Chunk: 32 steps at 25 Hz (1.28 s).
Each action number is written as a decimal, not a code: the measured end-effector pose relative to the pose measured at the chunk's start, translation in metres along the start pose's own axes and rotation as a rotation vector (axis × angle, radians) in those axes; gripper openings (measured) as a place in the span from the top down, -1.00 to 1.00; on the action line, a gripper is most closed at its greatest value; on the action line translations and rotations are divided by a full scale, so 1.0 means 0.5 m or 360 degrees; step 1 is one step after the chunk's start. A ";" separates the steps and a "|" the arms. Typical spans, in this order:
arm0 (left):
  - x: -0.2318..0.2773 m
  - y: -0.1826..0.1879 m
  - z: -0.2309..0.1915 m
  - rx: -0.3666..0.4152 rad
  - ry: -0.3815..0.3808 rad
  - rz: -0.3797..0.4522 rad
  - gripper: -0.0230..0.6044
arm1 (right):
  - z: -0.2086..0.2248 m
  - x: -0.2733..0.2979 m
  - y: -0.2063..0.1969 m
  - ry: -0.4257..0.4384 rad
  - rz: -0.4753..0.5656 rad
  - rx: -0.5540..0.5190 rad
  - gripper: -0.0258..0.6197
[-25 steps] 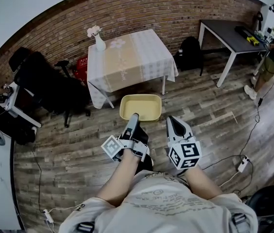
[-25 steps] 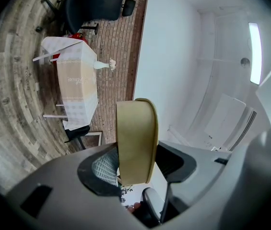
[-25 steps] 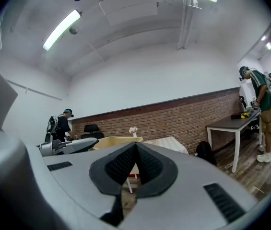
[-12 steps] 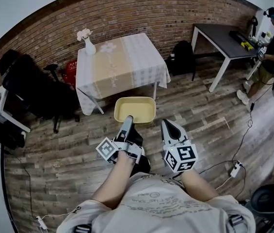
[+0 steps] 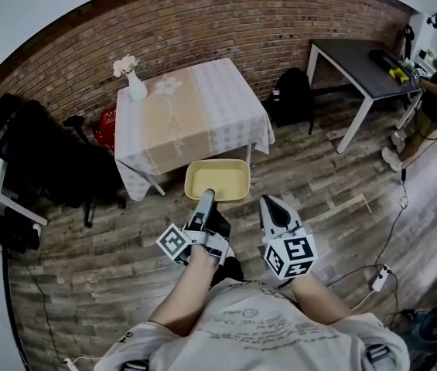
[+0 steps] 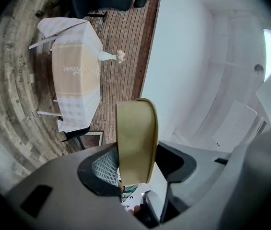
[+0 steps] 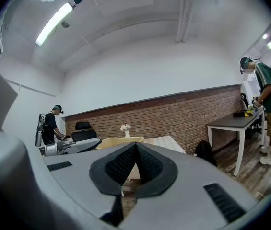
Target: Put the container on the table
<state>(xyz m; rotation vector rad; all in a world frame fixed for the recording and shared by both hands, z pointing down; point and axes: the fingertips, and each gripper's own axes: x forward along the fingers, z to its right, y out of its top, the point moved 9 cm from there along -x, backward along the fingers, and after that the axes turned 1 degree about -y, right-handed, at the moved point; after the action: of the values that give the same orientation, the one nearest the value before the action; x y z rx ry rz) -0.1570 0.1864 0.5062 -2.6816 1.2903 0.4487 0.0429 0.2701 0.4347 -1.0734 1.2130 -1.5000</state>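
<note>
Head view shows a white vase on the far left corner of the cloth-covered desk. Just before the desk's near edge, the left hand-held gripper clamps the near rim of the yellow container and holds it level above the wooden floor — not on the desk. Further right, the right hand-held gripper is empty, jaws pressed together.

We see a container of smooth, dull yellow plastic. The tablecloth looks like soft cloth. The floor is worn wood planks, and the wall is rough brick. The right gripper is dull grey plastic with bumpy black pads.
</note>
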 end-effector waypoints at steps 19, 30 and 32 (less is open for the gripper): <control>0.358 0.229 -0.091 -0.0058 0.0010 -0.0130 0.18 | 0.102 0.399 0.068 -0.0108 -0.0035 -0.0002 0.92; 0.506 0.326 -0.144 -0.0066 0.0021 -0.0227 0.18 | 0.139 0.564 0.088 -0.0178 -0.0040 0.0013 0.92; 0.522 0.335 -0.159 -0.0076 0.0046 -0.0232 0.18 | 0.150 0.585 0.086 -0.0184 -0.0054 0.0016 0.92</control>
<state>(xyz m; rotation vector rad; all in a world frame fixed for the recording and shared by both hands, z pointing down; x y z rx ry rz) -0.1172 -0.1311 0.4992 -2.8074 1.0941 0.4291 0.0568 -0.0345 0.4278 -1.1629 1.1109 -1.4474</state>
